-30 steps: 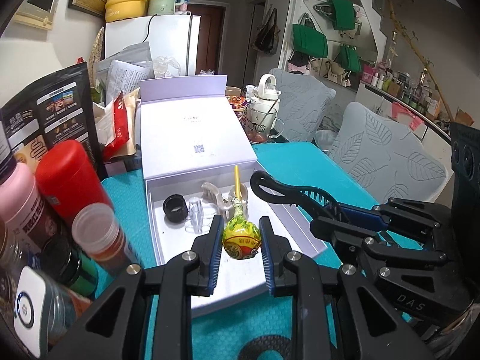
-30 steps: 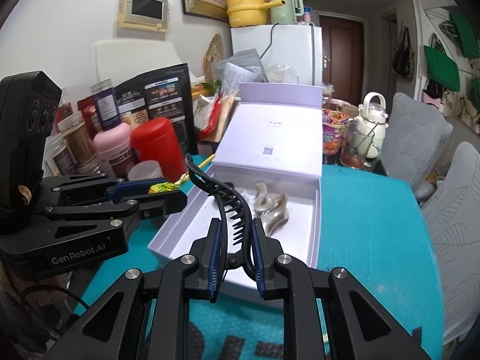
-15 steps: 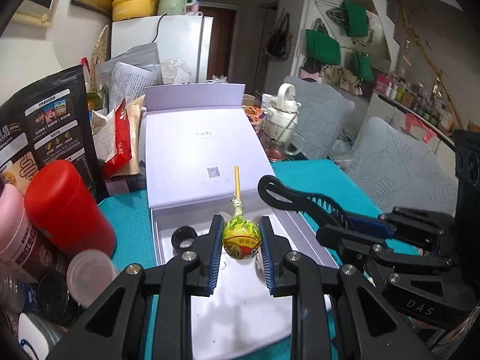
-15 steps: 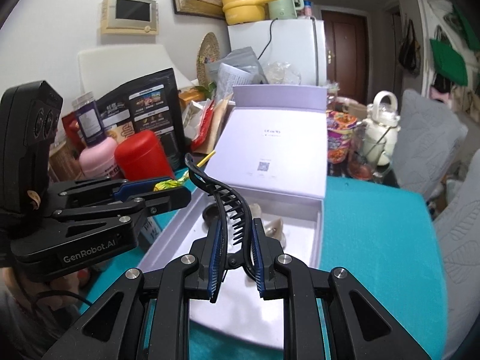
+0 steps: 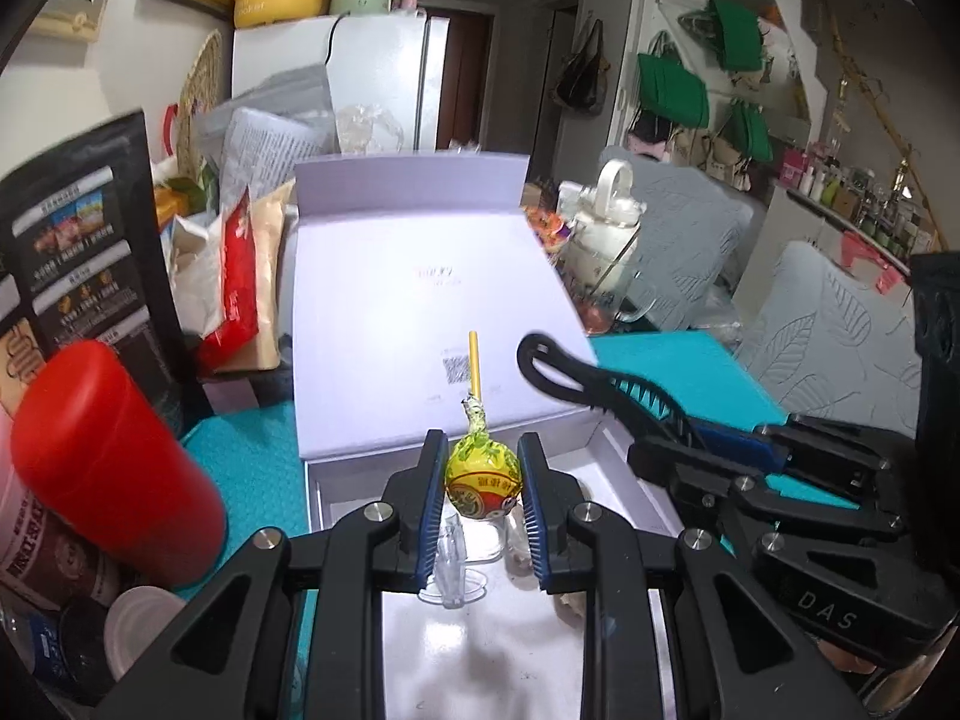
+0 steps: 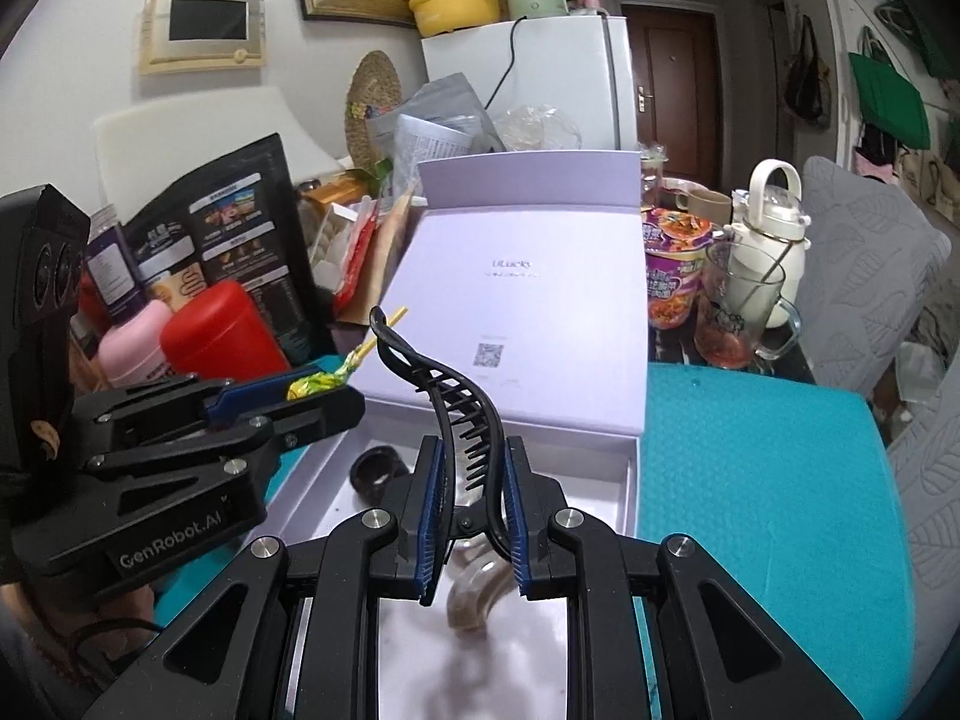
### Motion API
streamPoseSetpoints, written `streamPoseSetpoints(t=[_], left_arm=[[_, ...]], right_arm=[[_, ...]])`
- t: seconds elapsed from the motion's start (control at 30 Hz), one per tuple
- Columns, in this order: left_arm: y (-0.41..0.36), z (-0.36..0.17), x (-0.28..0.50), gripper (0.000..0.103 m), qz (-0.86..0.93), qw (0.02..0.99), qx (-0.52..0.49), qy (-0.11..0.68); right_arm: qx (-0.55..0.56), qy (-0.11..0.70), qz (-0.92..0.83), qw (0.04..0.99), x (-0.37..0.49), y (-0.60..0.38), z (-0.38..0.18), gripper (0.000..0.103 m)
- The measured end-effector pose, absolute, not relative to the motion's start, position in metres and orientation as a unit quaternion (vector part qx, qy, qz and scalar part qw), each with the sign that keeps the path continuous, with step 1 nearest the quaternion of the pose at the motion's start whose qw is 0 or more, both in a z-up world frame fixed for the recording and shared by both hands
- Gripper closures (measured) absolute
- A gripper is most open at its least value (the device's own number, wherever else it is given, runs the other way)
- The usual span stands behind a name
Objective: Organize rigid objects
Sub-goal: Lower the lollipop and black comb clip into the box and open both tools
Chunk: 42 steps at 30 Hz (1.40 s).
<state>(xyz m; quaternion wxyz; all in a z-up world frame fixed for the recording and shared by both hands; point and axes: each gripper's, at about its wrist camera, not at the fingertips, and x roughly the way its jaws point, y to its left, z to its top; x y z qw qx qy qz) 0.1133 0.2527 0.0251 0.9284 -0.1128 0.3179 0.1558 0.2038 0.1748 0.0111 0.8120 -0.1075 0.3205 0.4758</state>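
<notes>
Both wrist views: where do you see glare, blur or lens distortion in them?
Left wrist view: glare on the glossy floor of the white open box; the black snack bag at the left edge is smeared; dark fisheye corners. Right wrist view: the clear curved hair clip in the box looks blurred; the white fridge leans with the lens.

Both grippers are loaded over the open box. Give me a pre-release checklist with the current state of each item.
1. Left gripper shut on lollipop: ok.
2. Right gripper shut on hair clip: ok.
3. Box lid open: ok.
4. Both grippers over the box: ok.
5. Bare floor under each load: cannot tell; black ring, clear piece and beige clip lie near.
6. Height above the floor: cannot tell.
</notes>
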Motion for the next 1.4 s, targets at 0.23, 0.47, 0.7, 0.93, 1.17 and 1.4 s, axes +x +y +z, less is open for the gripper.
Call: streamPoseSetpoints(t=[0.23, 0.47, 0.7, 0.93, 1.17, 1.4], left_arm=[[0.264, 0.007, 0.128, 0.079, 0.165, 0.918, -0.113, 0.342], [0.267, -0.015, 0.141, 0.079, 0.154, 0.904, -0.128, 0.377], [0.269, -0.028, 0.147, 0.079, 0.150, 0.891, -0.146, 0.403], [0.264, -0.045, 0.156, 0.079, 0.154, 0.877, -0.142, 0.432], [0.262, -0.056, 0.163, 0.079, 0.165, 0.864, -0.136, 0.455], [0.264, -0.054, 0.165, 0.079, 0.173, 0.861, -0.141, 0.458]], right_arm=[[-0.116, 0.352, 0.468, 0.802, 0.219, 0.189, -0.017, 0.084], [-0.128, 0.386, 0.454, 0.793, 0.232, 0.193, -0.039, 0.084], [-0.125, 0.408, 0.451, 0.784, 0.239, 0.192, -0.046, 0.083], [-0.131, 0.417, 0.445, 0.781, 0.241, 0.194, -0.050, 0.083], [-0.132, 0.429, 0.439, 0.778, 0.244, 0.196, -0.056, 0.083], [-0.140, 0.431, 0.431, 0.780, 0.245, 0.196, -0.058, 0.083]])
